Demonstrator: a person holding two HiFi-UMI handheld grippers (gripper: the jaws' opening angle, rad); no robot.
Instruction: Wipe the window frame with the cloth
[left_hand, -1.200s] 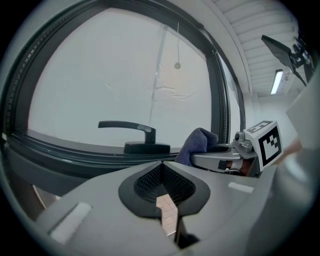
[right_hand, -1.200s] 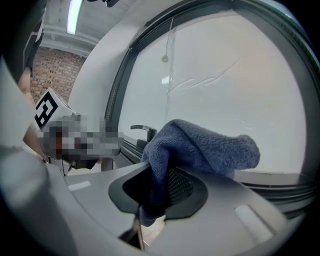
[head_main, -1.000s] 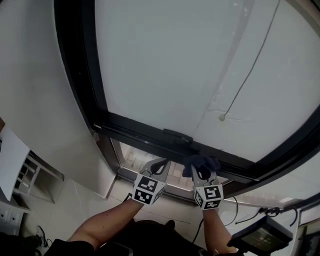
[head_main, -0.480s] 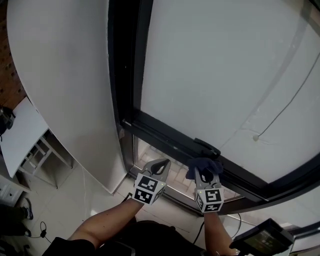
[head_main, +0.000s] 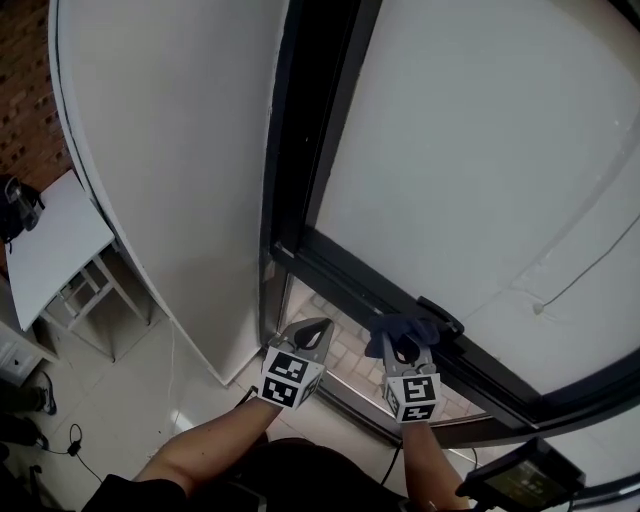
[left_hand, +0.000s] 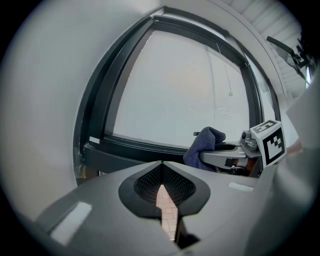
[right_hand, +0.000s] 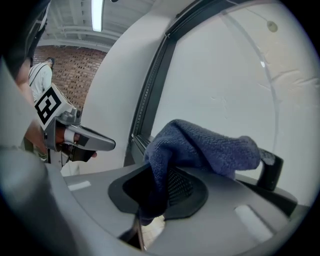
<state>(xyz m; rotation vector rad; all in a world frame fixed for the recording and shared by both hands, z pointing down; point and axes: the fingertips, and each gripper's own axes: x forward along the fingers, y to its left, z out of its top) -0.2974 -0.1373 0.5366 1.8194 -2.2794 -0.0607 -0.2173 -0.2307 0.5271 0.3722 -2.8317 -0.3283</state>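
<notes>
The right gripper (head_main: 404, 348) is pinching the cloth (head_main: 398, 326) in its jaws, bunched forward at the lower rail of the window frame (head_main: 345, 283) beside the handle (head_main: 441, 317), apparently ready for wiping; the left gripper (head_main: 313, 335), jaws pressed together on nothing, is hovering just beside, likely keeping clear

No readable text, numbers or brands on my feeds. Left gripper (head_main: 316, 330) and right gripper (head_main: 402, 342) carry black-and-white square markers only, no characters. Small white label (left_hand: 94, 140) on the window frame (left_hand: 131, 145): too small to read.
</notes>
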